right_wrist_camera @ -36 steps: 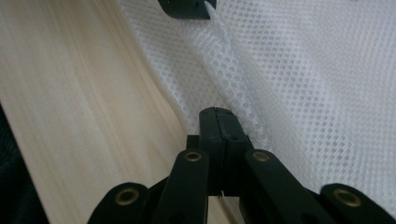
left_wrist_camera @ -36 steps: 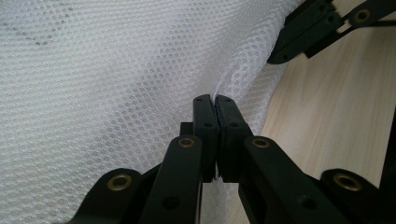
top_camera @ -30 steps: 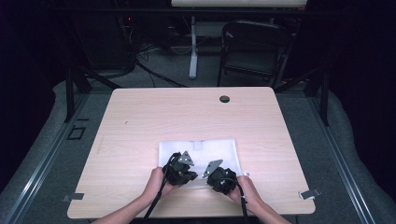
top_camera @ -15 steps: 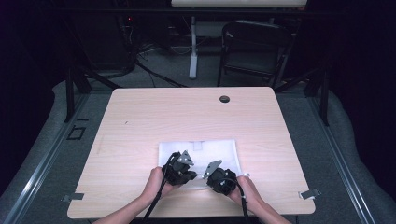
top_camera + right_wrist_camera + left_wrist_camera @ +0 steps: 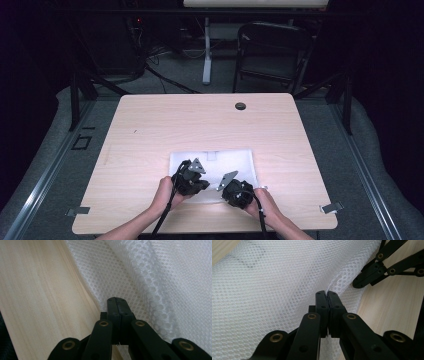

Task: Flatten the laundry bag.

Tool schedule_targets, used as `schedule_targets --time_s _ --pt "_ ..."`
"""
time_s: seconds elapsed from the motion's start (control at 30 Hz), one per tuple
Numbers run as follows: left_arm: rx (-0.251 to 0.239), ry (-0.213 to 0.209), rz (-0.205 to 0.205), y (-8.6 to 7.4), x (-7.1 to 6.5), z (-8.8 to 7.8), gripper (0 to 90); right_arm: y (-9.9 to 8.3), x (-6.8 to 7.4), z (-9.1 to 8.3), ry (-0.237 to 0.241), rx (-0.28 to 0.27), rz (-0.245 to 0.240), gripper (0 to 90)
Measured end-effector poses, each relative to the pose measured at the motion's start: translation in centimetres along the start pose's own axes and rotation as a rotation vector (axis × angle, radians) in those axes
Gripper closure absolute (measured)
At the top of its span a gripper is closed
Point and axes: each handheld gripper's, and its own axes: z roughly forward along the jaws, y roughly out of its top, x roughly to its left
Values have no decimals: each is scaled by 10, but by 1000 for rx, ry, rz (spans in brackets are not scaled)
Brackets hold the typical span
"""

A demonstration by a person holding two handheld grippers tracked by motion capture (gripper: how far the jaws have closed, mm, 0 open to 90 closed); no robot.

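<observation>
The mesh bag (image 5: 214,167) lies flat on the table (image 5: 150,130), near its front edge. Nothing has shifted in the last second — both hands hold still. Left gripper (image 5: 327,293) and right gripper (image 5: 117,299) each pinch the bag's near hem, jaws clenched on it — probably poised to lift or fold.

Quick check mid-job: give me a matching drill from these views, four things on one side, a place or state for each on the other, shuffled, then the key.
Things:
1. left gripper
2. right gripper
3. white mesh cloth
4. round dark hole

Places or states:
A. lies flat on the near half of the table
B. shut on the cloth where a fold rises from it
C. set in the tabletop near its far edge
D. shut on the cloth's edge beside bare wood

Pairs: 1-B, 2-D, 3-A, 4-C
</observation>
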Motion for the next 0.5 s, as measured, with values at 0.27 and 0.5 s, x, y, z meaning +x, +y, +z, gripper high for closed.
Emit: schedule_targets --time_s 0.27,0.5 --pt "-56 40 -3 11 1 -17 891 2 5 -1 -34 26 -22 900" --pt "-51 64 4 19 7 -23 892 1 4 -1 -26 25 -22 900"
